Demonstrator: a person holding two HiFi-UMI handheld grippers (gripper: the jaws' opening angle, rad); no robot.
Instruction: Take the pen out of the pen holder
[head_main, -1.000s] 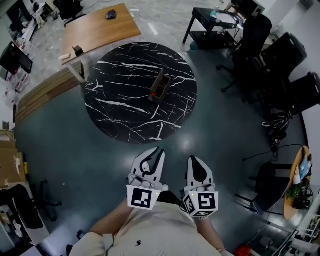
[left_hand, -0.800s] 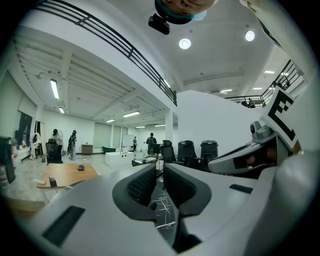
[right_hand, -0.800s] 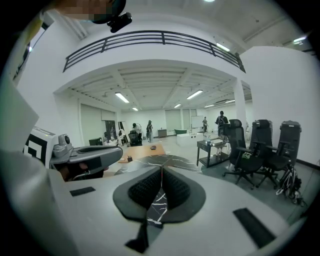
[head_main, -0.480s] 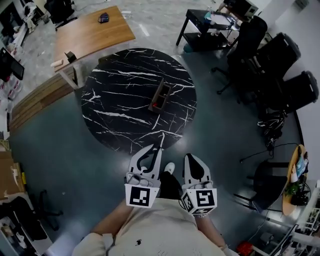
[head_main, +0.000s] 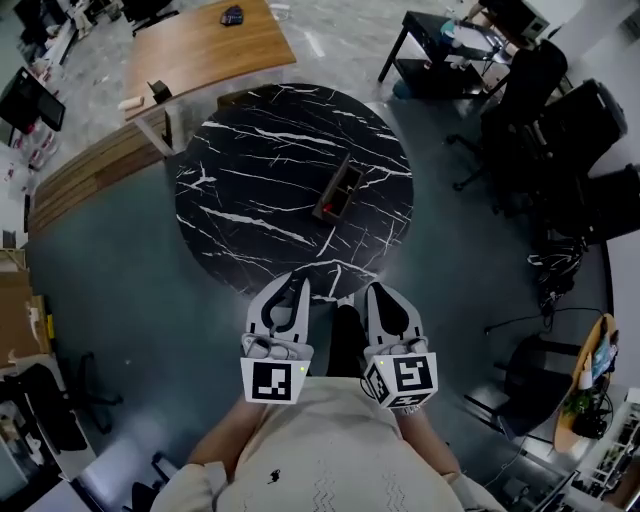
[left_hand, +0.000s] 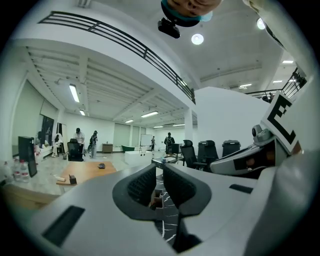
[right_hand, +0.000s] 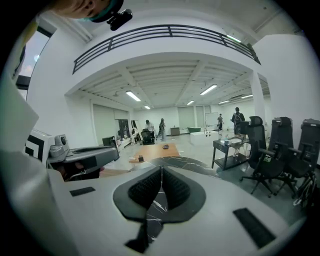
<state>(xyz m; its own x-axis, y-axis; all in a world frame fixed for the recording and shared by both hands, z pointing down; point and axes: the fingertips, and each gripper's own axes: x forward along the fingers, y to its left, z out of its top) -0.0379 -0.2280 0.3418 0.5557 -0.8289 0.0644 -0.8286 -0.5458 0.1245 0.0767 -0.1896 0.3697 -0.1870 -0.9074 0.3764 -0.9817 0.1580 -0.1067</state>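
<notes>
Head view has the round table (head_main: 250, 170) ahead of both grippers, its near edge just past their tips. The left gripper (head_main: 292, 283) shows a narrow slit between its jaws, with nothing in it. The right gripper (head_main: 375, 290) is closed on nothing. The holder (head_main: 338, 192) sits mid-table, well ahead of both. Any pen is too small to make out. The step looks like the approach; next, one gripper must reach over, open and line up on a pen.

1. One round marble table (head_main: 250, 160).
2. One pen holder (head_main: 338, 192).
3. Two grippers: the left gripper (head_main: 297, 285) and the right gripper (head_main: 372, 292).
4. One wooden desk (head_main: 200, 50).
5. Three black office chairs (head_main: 588, 115) at the right.
</notes>
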